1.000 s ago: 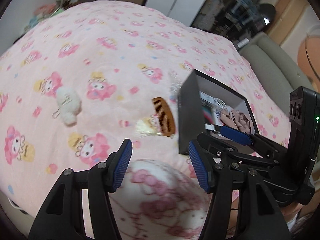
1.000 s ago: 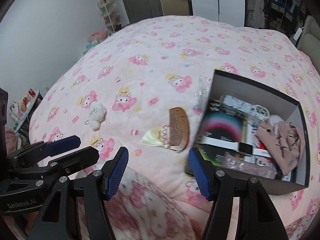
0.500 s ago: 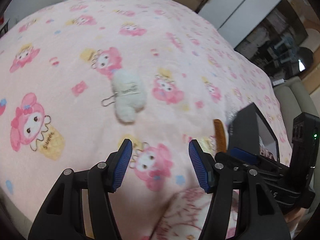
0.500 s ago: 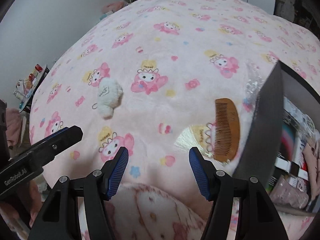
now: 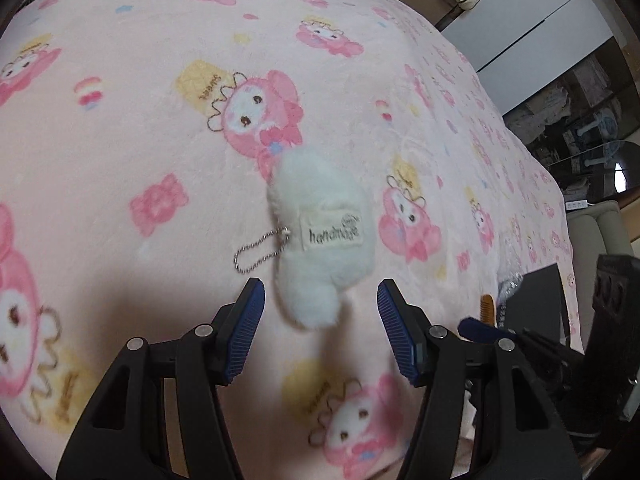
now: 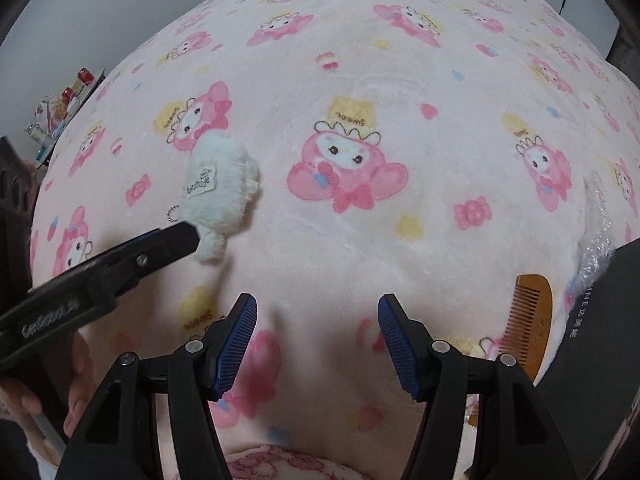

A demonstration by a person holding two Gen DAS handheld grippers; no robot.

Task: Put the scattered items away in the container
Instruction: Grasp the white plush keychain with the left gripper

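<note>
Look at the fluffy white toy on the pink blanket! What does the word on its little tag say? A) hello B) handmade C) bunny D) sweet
B, the small cloth tag sewn on the fluffy white toy reads "handmade", plain in the left wrist view, where the toy lies just ahead of the open left gripper.

The left gripper (image 5: 320, 324), jaws apart, seems just short of the white plush keychain (image 5: 322, 236).
</note>
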